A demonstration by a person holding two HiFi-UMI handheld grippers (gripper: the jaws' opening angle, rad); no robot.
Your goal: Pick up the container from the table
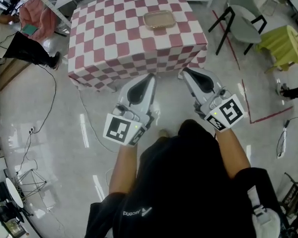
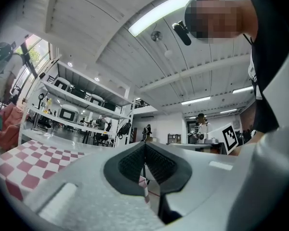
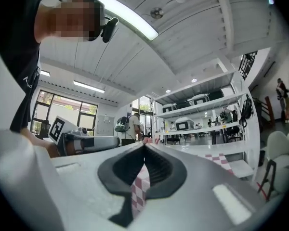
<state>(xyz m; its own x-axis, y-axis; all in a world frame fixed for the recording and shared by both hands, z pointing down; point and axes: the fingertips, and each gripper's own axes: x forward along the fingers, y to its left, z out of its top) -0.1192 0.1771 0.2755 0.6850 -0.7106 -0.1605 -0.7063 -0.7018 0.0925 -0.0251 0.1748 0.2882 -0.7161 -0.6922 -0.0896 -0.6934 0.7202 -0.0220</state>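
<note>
Resting on far part of red-and-white checkered table (image 1: pixel 114 38): shallow beige rectangular container (image 1: pixel 159 19), nothing touching it. Left gripper (image 1: pixel 149 77) and right gripper (image 1: pixel 185 71) side by side at table's near edge, well apart from container. Both pairs of jaws pressed together, nothing between them.

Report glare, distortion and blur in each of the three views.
Head view: even light, container clear, white glare streaks on the glossy floor. Left gripper view: strong fisheye with dark corners, strip light blown out, left gripper close up and soft. Right gripper view: the same fisheye and dark corners, another blown-out ceiling light, right gripper soft.
</note>
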